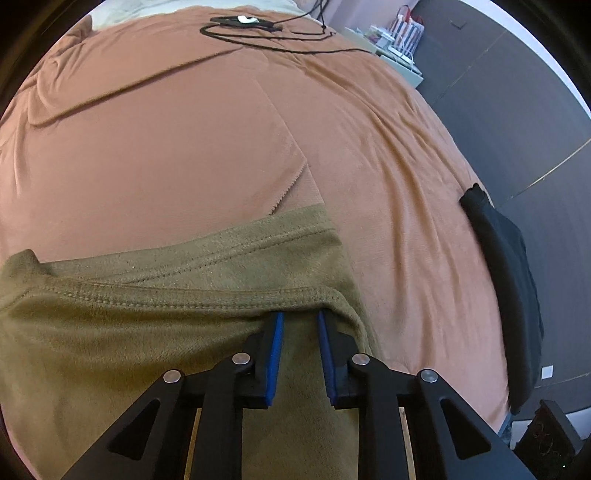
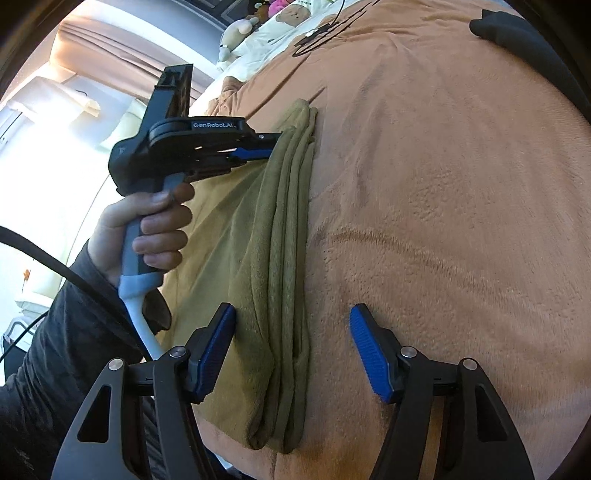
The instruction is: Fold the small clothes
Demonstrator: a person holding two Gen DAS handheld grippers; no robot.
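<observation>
An olive-green garment (image 1: 147, 314) lies folded into a long narrow stack (image 2: 288, 221) on a rust-brown blanket (image 1: 184, 147). My left gripper (image 1: 300, 317) has its blue pads pinched on the far end of the stack, with bunched cloth between them and the stitched hem draped over the tips. From the right wrist view the left gripper (image 2: 271, 147) meets the stack side-on, held by a person's hand (image 2: 159, 229). My right gripper (image 2: 291, 310) is open and straddles the near end of the stack. Its left pad rests beside the cloth and its right pad stands apart over the blanket.
A black garment (image 1: 509, 277) hangs over the bed's right edge (image 2: 535, 48). A black cable with a small device (image 1: 240, 22) lies at the far end of the blanket. Plush toys (image 2: 240, 33) and a pillow sit beyond. A cluttered side table (image 1: 399, 48) stands on the dark floor.
</observation>
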